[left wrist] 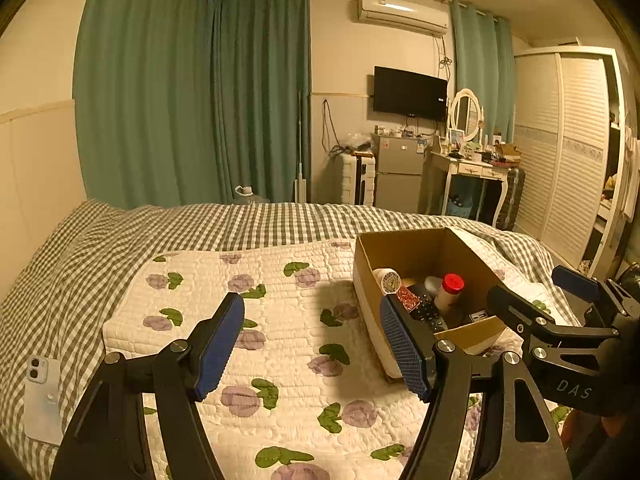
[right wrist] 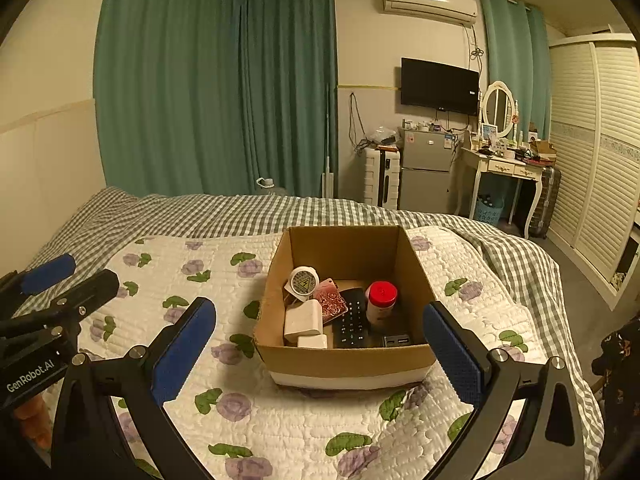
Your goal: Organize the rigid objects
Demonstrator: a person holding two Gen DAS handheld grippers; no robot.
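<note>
Brown cardboard box (right wrist: 344, 354) sitting on my floral quilt (right wrist: 280, 420), holding the black remote (right wrist: 354, 320) and red-capped bottle (right wrist: 382, 300) | left gripper (left wrist: 312, 344), right gripper (right wrist: 320, 356) both spread, empty | judging sorting nearly done | next: fetching white phone (left wrist: 42, 398).

A cardboard box (right wrist: 344, 356) is sitting on the quilt (right wrist: 280, 420), straight ahead of the right gripper (right wrist: 320, 354) and ahead-right of the left gripper (left wrist: 312, 346). Inside it, a remote (right wrist: 354, 320) is lying in the middle, a bottle (right wrist: 382, 302) standing to its right, and a charger block (right wrist: 302, 320) resting to its left. A phone (left wrist: 42, 398) is lying far left of the left gripper, on the checked bedspread (left wrist: 72, 264).
</note>
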